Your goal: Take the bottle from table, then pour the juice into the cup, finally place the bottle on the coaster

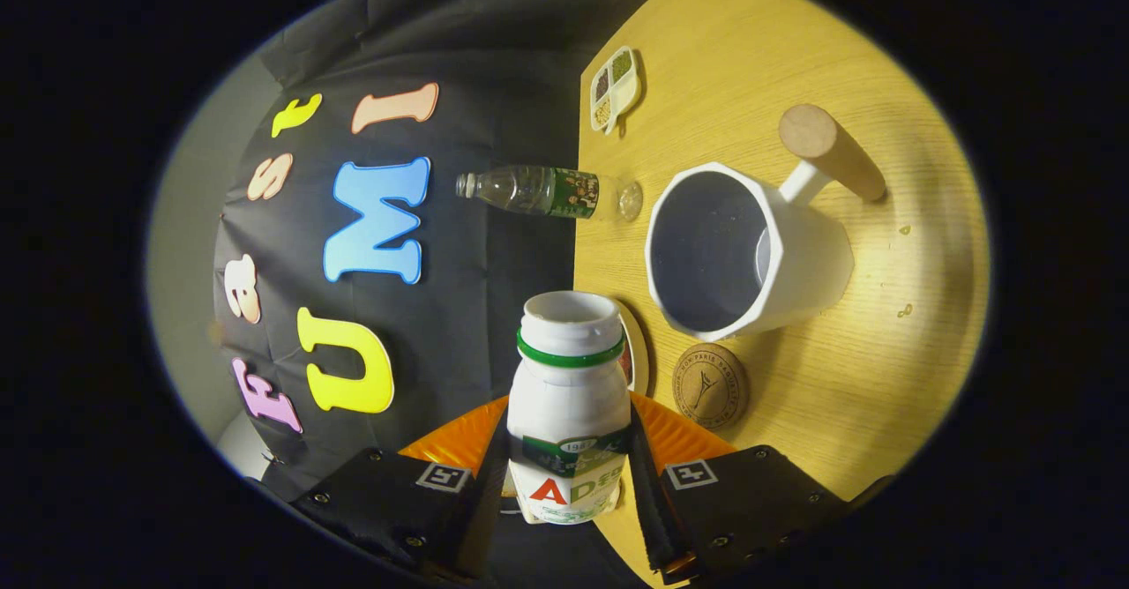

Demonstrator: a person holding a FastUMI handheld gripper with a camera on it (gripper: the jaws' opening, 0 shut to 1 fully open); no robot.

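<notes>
Gripping the bottle [569, 413] mid-body w/ gripper [569, 483] clamped on it, prob light, slick plastic, cup [750, 254] just beyond, coaster [710, 386] beside it.

Glossy plastic bottle [569, 395], wood-grain table [776, 69]

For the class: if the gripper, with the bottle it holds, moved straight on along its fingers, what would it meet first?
Probably nothing on the table: the gripper, shut on the white bottle, points past the table edge toward the booth wall. Depth is unclear.

White green-banded bottle [569, 395], white cup [750, 249], brown coaster [710, 386], yellow wood-grain table [882, 377]
</notes>
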